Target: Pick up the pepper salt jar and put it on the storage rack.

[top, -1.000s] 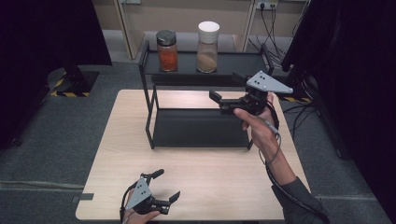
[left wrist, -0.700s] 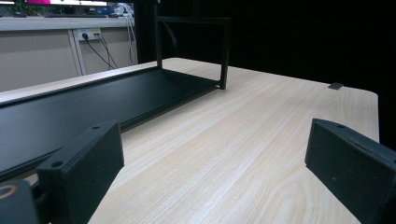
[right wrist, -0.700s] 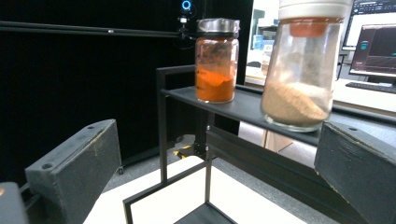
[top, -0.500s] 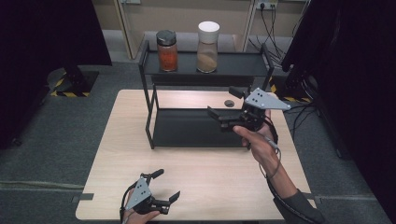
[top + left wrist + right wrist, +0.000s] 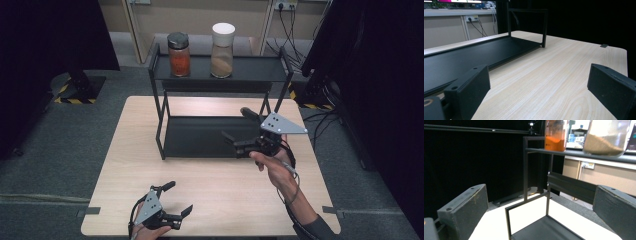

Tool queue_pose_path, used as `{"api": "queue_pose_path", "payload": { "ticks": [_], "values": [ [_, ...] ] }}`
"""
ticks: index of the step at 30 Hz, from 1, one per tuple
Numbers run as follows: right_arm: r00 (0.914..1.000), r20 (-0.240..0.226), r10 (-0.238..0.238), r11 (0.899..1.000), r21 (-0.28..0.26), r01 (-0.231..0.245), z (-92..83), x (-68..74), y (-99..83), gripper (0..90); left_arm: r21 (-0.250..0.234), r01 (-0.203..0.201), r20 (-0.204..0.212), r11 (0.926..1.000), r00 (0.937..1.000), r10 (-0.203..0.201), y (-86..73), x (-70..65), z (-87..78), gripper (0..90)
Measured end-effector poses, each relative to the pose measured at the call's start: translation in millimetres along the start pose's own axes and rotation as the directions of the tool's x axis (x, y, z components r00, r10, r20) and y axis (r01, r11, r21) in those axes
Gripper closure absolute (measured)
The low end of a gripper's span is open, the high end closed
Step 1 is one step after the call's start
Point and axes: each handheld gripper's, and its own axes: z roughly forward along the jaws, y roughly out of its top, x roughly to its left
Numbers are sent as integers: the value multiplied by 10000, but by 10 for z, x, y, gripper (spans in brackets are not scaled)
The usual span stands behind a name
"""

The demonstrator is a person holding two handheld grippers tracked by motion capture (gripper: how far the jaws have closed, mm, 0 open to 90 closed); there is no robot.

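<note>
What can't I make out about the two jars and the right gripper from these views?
- Orange jar: right gripper view, lid cut off by the top edge.
- Beige jar: same view, top cut off.
- Both jars' labels: high view, too small.
- Right gripper: high view, its plate hides the body.

No text, label, brand or number can be read anywhere; the two jars [image 5: 179, 54] on the rack bear no legible labels.
</note>
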Motion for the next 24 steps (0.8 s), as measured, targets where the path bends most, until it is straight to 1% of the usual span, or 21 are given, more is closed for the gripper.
{"api": "queue_pose_path", "payload": {
  "ticks": [9, 16, 20, 24],
  "values": [
    [10000, 10, -35, 9999, 134, 35, -70, 75, -151, 4, 6, -9, 0, 10000, 10000, 9, -2, -2, 1, 38],
    [10000, 92, -17, 9996, 269, 14, -132, 116, -310, 4, -1, -15, -3, 10000, 10000, 15, -2, -4, 2, 38],
    [9999, 133, 69, 9997, 240, -72, -175, 133, -408, 4, 3, -16, -5, 10000, 10000, 16, -2, -5, 3, 38],
    [9998, 165, 55, 9995, 306, -60, -206, 162, -483, 4, -1, -26, -16, 10000, 10000, 26, -3, -4, 2, 38]
  ]
}}
